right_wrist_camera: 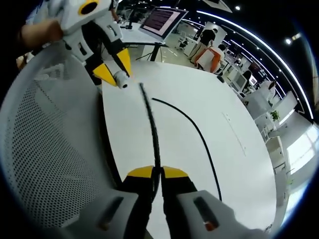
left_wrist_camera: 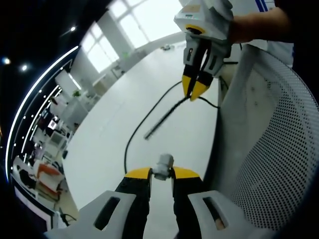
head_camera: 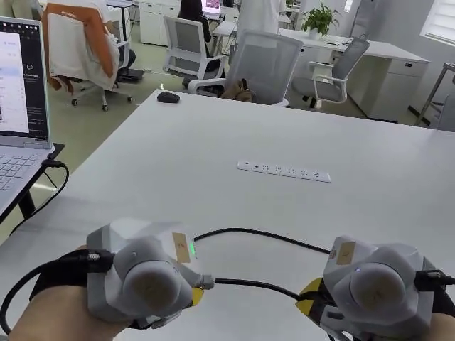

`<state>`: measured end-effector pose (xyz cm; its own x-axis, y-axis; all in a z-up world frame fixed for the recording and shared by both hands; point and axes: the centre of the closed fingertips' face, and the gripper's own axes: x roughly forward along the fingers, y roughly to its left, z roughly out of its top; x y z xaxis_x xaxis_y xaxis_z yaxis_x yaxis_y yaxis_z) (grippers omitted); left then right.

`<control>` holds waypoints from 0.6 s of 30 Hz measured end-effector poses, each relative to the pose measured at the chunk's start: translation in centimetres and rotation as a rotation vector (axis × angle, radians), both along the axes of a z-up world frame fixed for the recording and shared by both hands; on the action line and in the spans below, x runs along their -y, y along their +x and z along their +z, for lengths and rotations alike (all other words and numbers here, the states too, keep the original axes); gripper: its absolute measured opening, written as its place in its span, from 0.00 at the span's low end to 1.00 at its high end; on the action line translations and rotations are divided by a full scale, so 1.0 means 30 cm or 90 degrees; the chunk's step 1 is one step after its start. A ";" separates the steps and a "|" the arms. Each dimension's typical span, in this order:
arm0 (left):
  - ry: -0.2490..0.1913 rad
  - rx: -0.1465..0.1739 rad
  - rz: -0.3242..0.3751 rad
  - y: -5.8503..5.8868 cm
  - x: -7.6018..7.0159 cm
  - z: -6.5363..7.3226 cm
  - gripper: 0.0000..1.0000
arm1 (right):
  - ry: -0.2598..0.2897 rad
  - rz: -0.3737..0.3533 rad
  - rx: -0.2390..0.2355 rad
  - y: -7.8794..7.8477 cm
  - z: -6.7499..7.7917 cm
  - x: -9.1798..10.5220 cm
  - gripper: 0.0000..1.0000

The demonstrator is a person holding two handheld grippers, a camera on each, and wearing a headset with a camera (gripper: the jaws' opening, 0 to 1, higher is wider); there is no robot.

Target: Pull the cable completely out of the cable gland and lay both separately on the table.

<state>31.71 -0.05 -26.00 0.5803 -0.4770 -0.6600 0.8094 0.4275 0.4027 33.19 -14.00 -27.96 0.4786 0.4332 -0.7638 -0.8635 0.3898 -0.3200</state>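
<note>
Well, left gripper (left_wrist_camera: 162,173) pinches the gland (left_wrist_camera: 164,162), right gripper (right_wrist_camera: 156,172) clamps the cable (right_wrist_camera: 152,129); dropped, the gland might roll away.

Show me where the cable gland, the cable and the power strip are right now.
cable gland (left_wrist_camera: 163,164): left gripper view, on its pale rounded body.
cable (right_wrist_camera: 152,130): right gripper view, on the straight black stretch.
power strip (head_camera: 284,171): head view, on the middle of its top face.

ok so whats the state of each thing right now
gland, clamped in the left gripper jaws, cable out of it
cable, pinched in the right gripper jaws, end free
laptop, open, screen lit
power strip, no plugs in it
</note>
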 end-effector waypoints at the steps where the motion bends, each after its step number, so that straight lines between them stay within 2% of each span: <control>1: -0.001 -0.001 0.002 -0.001 -0.002 -0.003 0.17 | 0.005 -0.011 0.003 0.012 0.009 0.012 0.04; 5: -0.002 -0.003 0.006 -0.011 -0.005 -0.012 0.17 | 0.026 -0.037 0.033 0.066 0.062 0.042 0.04; 11: 0.004 -0.001 0.021 -0.026 -0.026 -0.011 0.17 | 0.062 -0.066 0.097 0.207 0.192 0.065 0.04; 15: -0.001 0.001 0.042 -0.031 -0.052 -0.001 0.17 | 0.116 -0.081 0.134 0.337 0.311 0.042 0.04; 18: -0.003 0.004 0.062 -0.029 -0.072 0.003 0.17 | 0.149 -0.075 0.175 0.446 0.425 -0.005 0.04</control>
<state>30.83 2.11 -25.90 0.6283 -0.4214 -0.6540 0.7614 0.5058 0.4055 46.56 -13.84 -15.20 0.7086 0.5107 -0.4868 -0.7029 0.5711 -0.4240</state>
